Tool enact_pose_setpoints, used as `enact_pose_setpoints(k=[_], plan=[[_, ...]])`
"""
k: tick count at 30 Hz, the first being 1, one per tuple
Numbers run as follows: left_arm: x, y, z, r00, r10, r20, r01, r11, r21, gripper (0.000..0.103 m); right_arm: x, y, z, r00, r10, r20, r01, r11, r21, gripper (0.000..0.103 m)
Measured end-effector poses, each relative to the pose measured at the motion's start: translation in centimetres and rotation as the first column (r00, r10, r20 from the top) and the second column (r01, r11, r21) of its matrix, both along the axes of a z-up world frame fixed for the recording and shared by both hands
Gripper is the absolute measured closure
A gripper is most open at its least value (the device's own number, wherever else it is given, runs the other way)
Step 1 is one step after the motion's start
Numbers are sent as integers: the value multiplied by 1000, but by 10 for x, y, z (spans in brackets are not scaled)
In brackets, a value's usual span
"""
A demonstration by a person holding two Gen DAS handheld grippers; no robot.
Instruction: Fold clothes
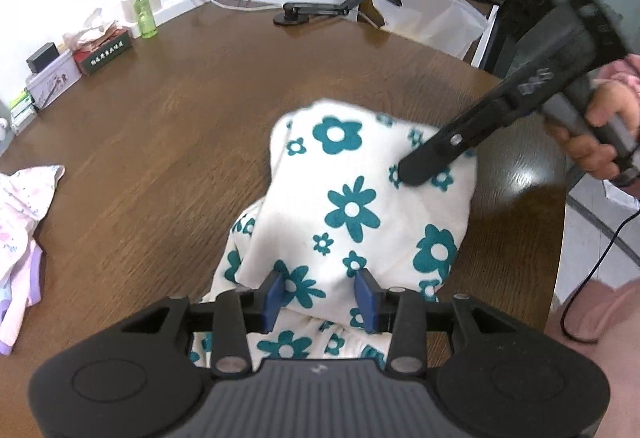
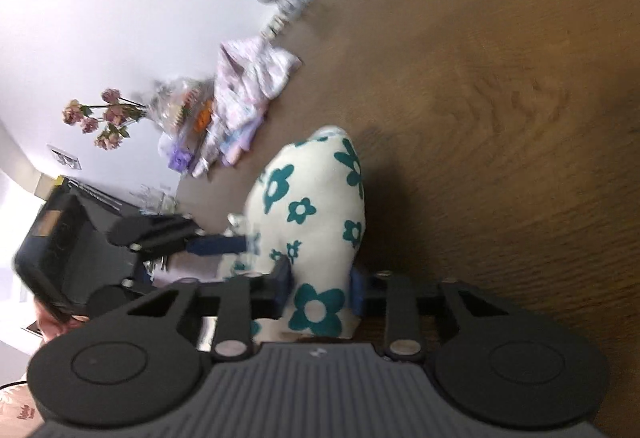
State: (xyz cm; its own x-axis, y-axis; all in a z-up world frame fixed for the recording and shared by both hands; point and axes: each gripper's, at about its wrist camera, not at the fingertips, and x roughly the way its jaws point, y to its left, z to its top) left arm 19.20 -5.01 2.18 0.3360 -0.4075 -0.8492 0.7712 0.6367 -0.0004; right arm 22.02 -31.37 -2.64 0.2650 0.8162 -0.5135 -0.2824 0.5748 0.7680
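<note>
A white garment with teal flowers [image 1: 352,206] is lifted above the brown wooden table [image 1: 180,110]. My left gripper [image 1: 322,292] is shut on its near edge, with cloth bunched between the blue pads [image 1: 274,296]. My right gripper [image 1: 416,172] comes in from the right and pinches the garment's upper right part. In the right wrist view the same garment [image 2: 316,214] hangs between the right gripper's [image 2: 320,288] blue pads [image 2: 282,278], and my left gripper [image 2: 240,244] holds its left edge.
A pink and lilac pile of clothes [image 1: 20,230] lies at the table's left edge, also in the right wrist view [image 2: 248,94]. Boxes [image 1: 104,52], a green bottle [image 1: 145,16] and chargers line the far wall. A black desk lamp arm [image 1: 320,8] and a chair [image 1: 432,10] stand at the back.
</note>
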Motion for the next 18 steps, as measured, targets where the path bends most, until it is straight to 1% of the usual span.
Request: enact_pose_setpoints(k=[1, 2, 3, 4, 5, 6, 7, 9, 10, 13, 14, 16, 17, 18], plan=[[-3, 5, 2, 1000, 11, 7, -11, 1000, -6, 62, -3, 4, 17, 998, 10, 63, -7, 998, -56, 78], [-5, 10, 5, 1000, 22, 14, -21, 1000, -13, 61, -5, 10, 34, 993, 27, 115, -10, 990, -141, 79], [-8, 14, 7, 999, 32, 21, -32, 999, -19, 61, -6, 17, 52, 986, 48, 160, -10, 973, -233, 79], [-11, 19, 9, 999, 43, 27, -42, 999, -26, 60, -7, 24, 69, 976, 76, 203, -7, 947, -321, 79], [-13, 24, 12, 998, 54, 34, -53, 998, -33, 60, -10, 34, 85, 961, 116, 253, -3, 913, -409, 79], [-16, 29, 14, 997, 65, 41, -63, 997, -39, 60, -13, 46, 101, 940, 163, 301, 7, 870, -492, 78], [-19, 33, 16, 996, 76, 47, -74, 996, -46, 60, -19, 60, 116, 912, 222, 346, 20, 816, -577, 78], [-24, 43, 21, 993, 98, 60, -94, 994, -60, 59, -35, 91, 134, 850, 350, 395, 36, 708, -705, 78], [-27, 48, 23, 992, 109, 66, -105, 992, -67, 59, -42, 107, 137, 820, 410, 400, 39, 656, -754, 78], [-35, 63, 29, 986, 144, 83, -137, 987, -88, 59, -59, 154, 123, 749, 551, 368, 43, 513, -857, 77], [-38, 71, 28, 984, 161, 80, -153, 984, -95, 59, -65, 168, 116, 725, 584, 366, 59, 477, -877, 76], [-45, 87, 27, 980, 182, 78, -174, 979, -108, 59, -76, 194, 104, 674, 644, 362, 95, 410, -907, 75], [-49, 95, 26, 978, 192, 78, -183, 976, -114, 59, -81, 206, 100, 656, 664, 360, 101, 395, -913, 75], [-51, 102, 26, 977, 200, 79, -190, 974, -120, 59, -84, 217, 97, 645, 676, 356, 97, 390, -916, 74]])
